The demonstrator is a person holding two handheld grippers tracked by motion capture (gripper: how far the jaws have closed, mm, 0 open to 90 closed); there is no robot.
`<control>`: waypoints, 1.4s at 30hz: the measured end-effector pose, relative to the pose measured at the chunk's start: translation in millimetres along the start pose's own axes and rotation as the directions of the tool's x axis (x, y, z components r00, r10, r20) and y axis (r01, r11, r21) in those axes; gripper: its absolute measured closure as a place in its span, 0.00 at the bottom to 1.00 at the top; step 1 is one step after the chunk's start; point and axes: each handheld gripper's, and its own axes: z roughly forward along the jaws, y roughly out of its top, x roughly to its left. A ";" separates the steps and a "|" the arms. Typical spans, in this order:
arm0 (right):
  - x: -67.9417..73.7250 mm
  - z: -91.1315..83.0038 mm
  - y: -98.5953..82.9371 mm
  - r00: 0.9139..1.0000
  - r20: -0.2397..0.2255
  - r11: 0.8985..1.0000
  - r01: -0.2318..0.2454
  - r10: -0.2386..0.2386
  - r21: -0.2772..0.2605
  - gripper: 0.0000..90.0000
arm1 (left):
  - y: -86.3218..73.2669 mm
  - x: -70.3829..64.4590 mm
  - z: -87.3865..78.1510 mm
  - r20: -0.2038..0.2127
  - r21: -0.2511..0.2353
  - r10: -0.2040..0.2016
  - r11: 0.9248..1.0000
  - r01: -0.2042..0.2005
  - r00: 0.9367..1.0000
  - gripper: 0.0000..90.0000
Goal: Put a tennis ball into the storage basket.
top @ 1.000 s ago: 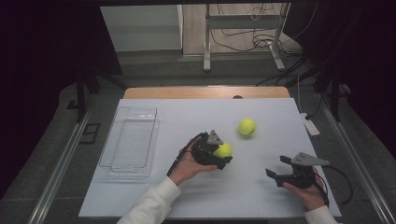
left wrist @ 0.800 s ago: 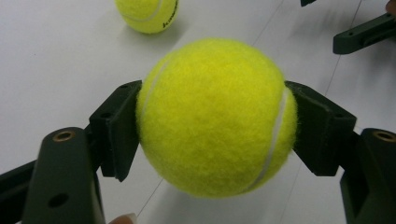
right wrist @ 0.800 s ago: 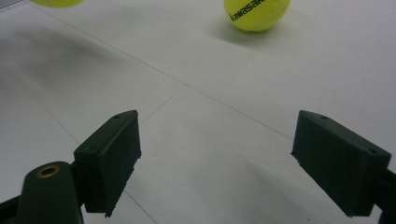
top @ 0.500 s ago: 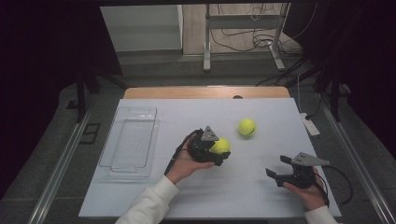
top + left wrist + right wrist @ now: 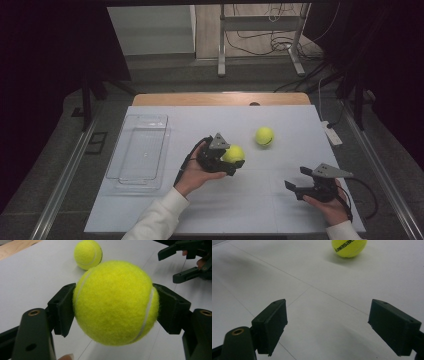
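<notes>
Near the tabletop (image 5: pixel 150 210) centre, your left hand-held gripper (image 5: pixel 231 159) clamps a fuzzy yellow-green tennis ball (image 5: pixel 115 302) with a white seam, a pad on each side; your right hand-held gripper (image 5: pixel 297 179) gapes wide, holding nothing.

The white worktop (image 5: pixel 150 210) is evenly lit from above while the surrounding room is dark; shadows are soft, close-ups slightly blurred.

A white-topped table (image 5: pixel 150 210) with a wooden far edge stands on a grey floor (image 5: pixel 165 75). Behind it, a metal stand (image 5: pixel 260 40) with loose cables; the surroundings are dark.
</notes>
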 end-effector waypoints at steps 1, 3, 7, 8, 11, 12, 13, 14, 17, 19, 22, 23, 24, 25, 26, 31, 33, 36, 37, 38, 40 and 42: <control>-0.1 0.2 -0.1 1.000 -0.001 1.000 -0.001 0.001 -0.002 0.18 | 0.5 0.4 -1.4 -0.001 -0.004 0.001 1.000 -0.001 1.000 0.29; -0.6 0.1 -0.3 1.000 0.001 1.000 0.000 0.000 -0.003 0.18 | 1.2 1.3 -4.3 0.000 -0.015 -0.005 1.000 0.005 1.000 0.29; -0.7 0.2 -0.3 1.000 0.002 1.000 0.001 -0.001 -0.004 0.18 | 2.5 2.7 -8.7 -0.005 -0.031 -0.011 0.999 0.010 1.000 0.29; -0.4 0.1 -0.3 1.000 0.001 1.000 -0.001 0.001 -0.002 0.18 | 2.7 2.9 -10.0 -0.006 -0.037 -0.013 0.999 0.013 1.000 0.29; -0.2 0.2 -0.3 1.000 0.001 1.000 0.000 0.000 -0.002 0.18 | 3.8 3.7 -14.7 0.000 -0.058 -0.015 0.998 0.015 1.000 0.29; -0.3 0.2 -0.3 1.000 0.001 1.000 -0.001 0.001 -0.002 0.18 | 4.3 3.9 -16.1 -0.002 -0.063 -0.015 0.998 0.015 1.000 0.29; -0.3 0.2 -0.4 1.000 0.001 1.000 -0.001 0.001 -0.001 0.18 | 4.8 4.1 -17.5 -0.001 -0.068 -0.016 0.998 0.016 1.000 0.29; -0.3 0.2 -0.4 1.000 0.001 1.000 -0.001 0.001 -0.001 0.18 | 4.8 4.1 -17.5 -0.001 -0.068 -0.016 0.998 0.016 1.000 0.29; -0.3 0.5 -0.4 1.000 0.001 1.000 0.000 0.000 -0.001 0.18 | 6.1 5.0 -22.1 -0.001 -0.085 -0.019 0.996 0.018 1.000 0.29; -0.3 0.5 -0.4 1.000 0.001 1.000 -0.001 0.001 -0.001 0.18 | 6.4 5.5 -23.8 -0.002 -0.090 -0.019 0.996 0.019 1.000 0.29; -0.2 0.5 -0.4 1.000 0.000 1.000 0.000 0.000 -0.001 0.18 | 6.8 6.2 -25.7 -0.004 -0.096 -0.023 0.995 0.022 1.000 0.29; -0.2 0.4 -0.4 1.000 0.000 1.000 0.000 0.000 -0.001 0.18 | 7.0 6.6 -26.6 -0.005 -0.099 -0.024 0.995 0.023 1.000 0.29; -0.3 0.4 -0.5 1.000 0.000 1.000 -0.001 0.001 -0.001 0.18 | 7.3 7.4 -28.4 -0.006 -0.104 -0.024 0.994 0.023 1.000 0.29; -0.3 0.4 -0.5 1.000 0.001 1.000 -0.001 0.001 0.000 0.18 | 7.6 8.0 -29.9 -0.008 -0.108 -0.025 0.994 0.024 1.000 0.29; -0.5 0.5 -0.5 1.000 0.000 1.000 0.000 0.000 0.000 0.18 | 7.8 8.5 -30.8 -0.010 -0.111 -0.026 0.994 0.025 1.000 0.29; -0.4 0.6 -0.6 1.000 0.002 1.000 0.002 -0.002 0.001 0.18 | 8.3 10.8 -36.2 -0.017 -0.128 -0.036 0.991 0.033 0.999 0.29; -0.3 0.6 -0.5 1.000 0.002 1.000 0.002 -0.002 0.001 0.18 | 8.3 12.0 -38.8 -0.021 -0.134 -0.039 0.990 0.036 0.999 0.29; -0.2 0.5 -0.5 1.000 0.003 1.000 0.004 -0.004 0.003 0.18 | 8.8 13.2 -42.1 -0.023 -0.142 -0.041 0.989 0.038 0.999 0.29; -0.2 0.6 -0.5 1.000 0.003 1.000 0.004 -0.004 0.002 0.18 | 9.0 13.7 -43.5 -0.022 -0.147 -0.041 0.988 0.037 0.999 0.29; -0.2 0.7 -0.5 1.000 0.003 1.000 0.004 -0.004 0.002 0.18 | 9.0 13.7 -43.5 -0.022 -0.147 -0.041 0.988 0.037 0.999 0.29; -0.3 0.7 -0.6 1.000 0.003 1.000 0.004 -0.004 0.003 0.18 | 9.3 14.1 -45.3 -0.019 -0.156 -0.041 0.987 0.037 0.999 0.29; -0.4 0.7 -0.6 1.000 0.003 1.000 0.004 -0.004 0.002 0.18 | 9.6 15.1 -48.4 -0.022 -0.162 -0.043 0.986 0.039 0.999 0.29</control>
